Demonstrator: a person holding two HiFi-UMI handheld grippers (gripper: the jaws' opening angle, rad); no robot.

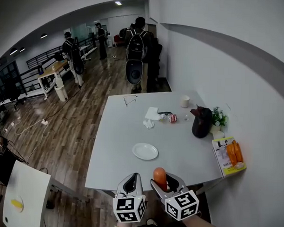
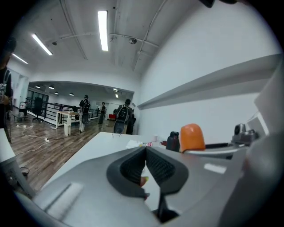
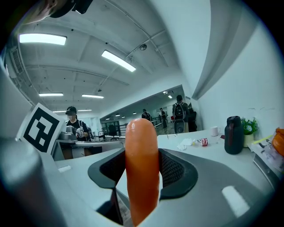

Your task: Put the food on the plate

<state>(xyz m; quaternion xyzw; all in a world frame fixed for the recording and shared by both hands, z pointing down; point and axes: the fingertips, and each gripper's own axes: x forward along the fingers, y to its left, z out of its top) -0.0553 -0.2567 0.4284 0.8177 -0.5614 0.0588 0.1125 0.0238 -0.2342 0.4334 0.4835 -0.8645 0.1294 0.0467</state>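
Observation:
An orange sausage-shaped piece of food (image 1: 159, 176) stands upright in my right gripper (image 1: 161, 182), whose jaws are shut on it near the table's front edge. In the right gripper view the food (image 3: 141, 164) fills the gap between the black pads (image 3: 174, 170). A white round plate (image 1: 145, 151) lies empty on the white table (image 1: 117, 147), just beyond both grippers. My left gripper (image 1: 133, 181) hangs beside the right one, shut with nothing in it; its pads (image 2: 133, 167) meet in the left gripper view, where the food (image 2: 192, 137) shows at the right.
Two more orange pieces lie on a yellow-edged pack (image 1: 229, 156) at the table's right edge. A dark jug (image 1: 201, 122), a small plant (image 1: 219, 117), a white cup (image 1: 185, 101), a crumpled tissue (image 1: 151, 114) and a small bottle (image 1: 169, 117) sit farther back. People stand beyond the table.

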